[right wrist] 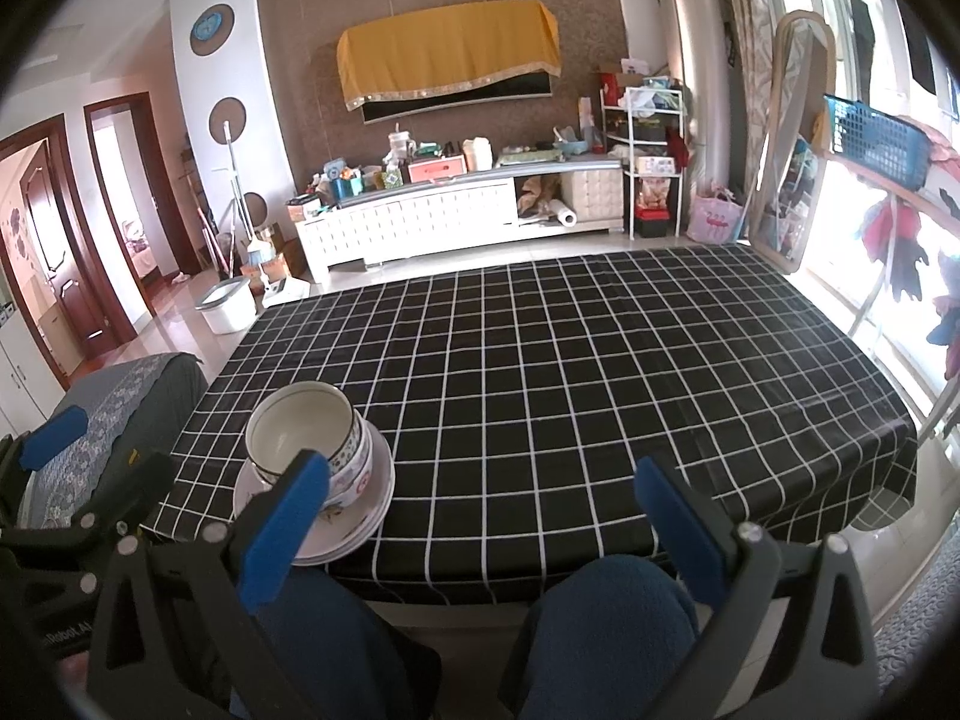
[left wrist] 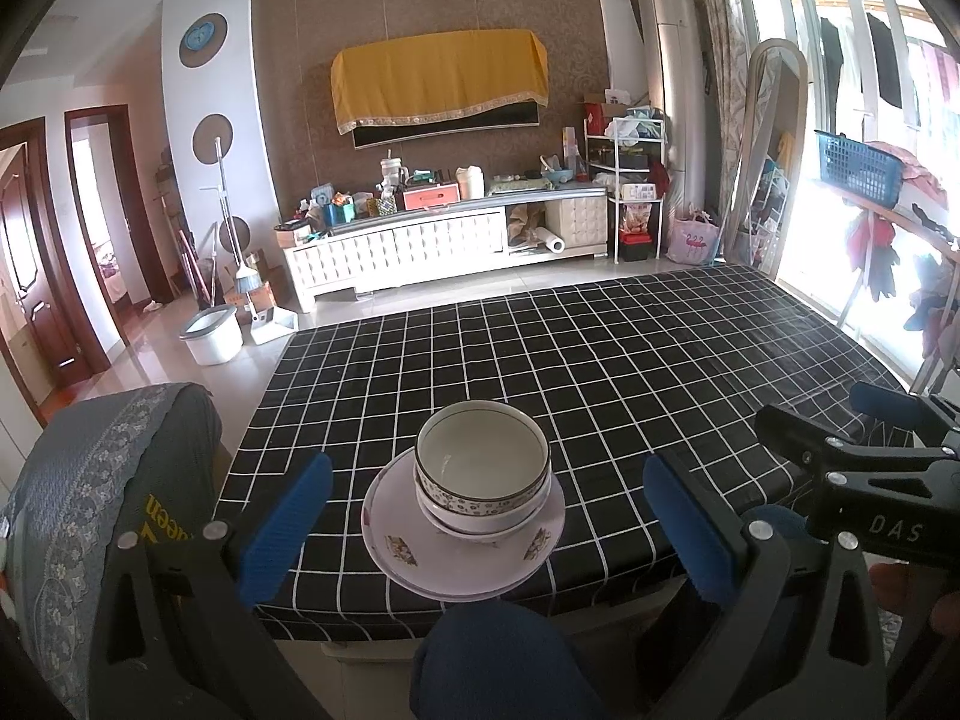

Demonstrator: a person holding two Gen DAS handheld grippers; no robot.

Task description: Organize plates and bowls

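Both tongs [left wrist: 486, 516] [right wrist: 480, 516] gape apart; glossy round bowls [left wrist: 483, 468], perhaps ceramic, nest on a plate [left wrist: 462, 546].

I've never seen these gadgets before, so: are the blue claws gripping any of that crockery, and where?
Nothing is held. The left gripper and right gripper are open, short of the stacked bowls on the plate.

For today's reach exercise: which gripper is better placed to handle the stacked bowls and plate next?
Left. The left gripper is open with the bowls and plate centred between its fingers; the right gripper faces bare tablecloth, stack off to its left.
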